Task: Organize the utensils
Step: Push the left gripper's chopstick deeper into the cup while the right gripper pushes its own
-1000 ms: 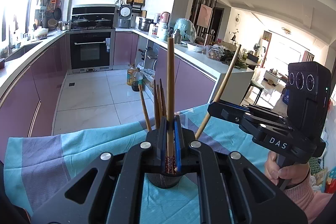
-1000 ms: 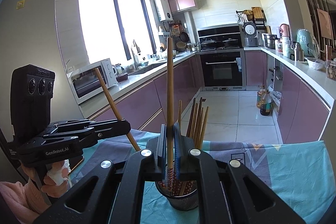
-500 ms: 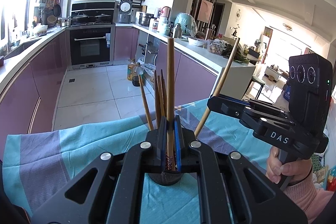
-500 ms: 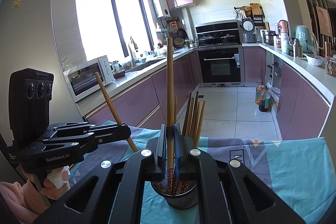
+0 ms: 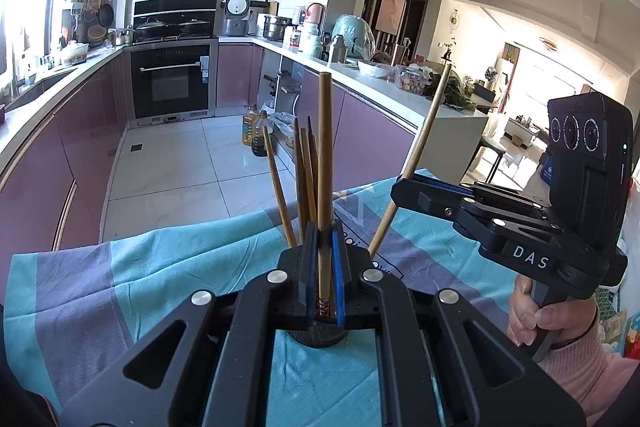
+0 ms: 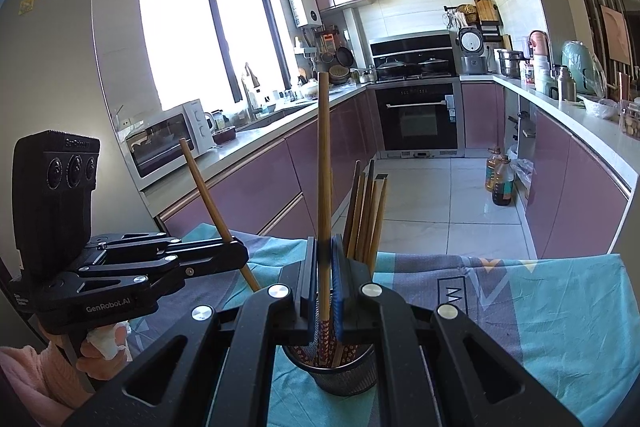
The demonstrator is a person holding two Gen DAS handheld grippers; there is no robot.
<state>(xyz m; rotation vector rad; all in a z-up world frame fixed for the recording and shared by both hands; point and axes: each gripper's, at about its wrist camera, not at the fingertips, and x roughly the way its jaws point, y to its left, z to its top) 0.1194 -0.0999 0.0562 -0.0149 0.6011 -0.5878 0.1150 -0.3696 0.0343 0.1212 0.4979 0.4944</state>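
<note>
A kitchen with mauve cabinets (image 6: 256,195) and a built-in oven (image 6: 416,115) fills the background. A white microwave (image 6: 168,139) stands on the left counter below the window (image 6: 208,35).

In front lies a table under a teal and grey cloth (image 5: 152,267). On it stands a black mesh utensil holder (image 6: 344,371), holding several wooden chopsticks (image 6: 366,211) that lean upright together inside it.

The left gripper (image 5: 325,267) has its jaws pressed together on a single chopstick (image 5: 325,155), which stands nearly vertical; its patterned lower end sits between the blue pads just above the holder's rim. In the right wrist view this gripper appears at the left edge, held by a hand (image 6: 102,351) in a pink sleeve, with its chopstick slanting up.

The right gripper (image 6: 325,279) likewise pinches its own chopstick (image 6: 324,163), upright, with its patterned end reaching down into the holder's mouth, beside the stored chopsticks. In the left wrist view this gripper is at the right, gripped by the other hand (image 5: 540,319), and its chopstick tilts up toward the counter.

The two grippers are near each other, apart, on either side of the holder.
</note>
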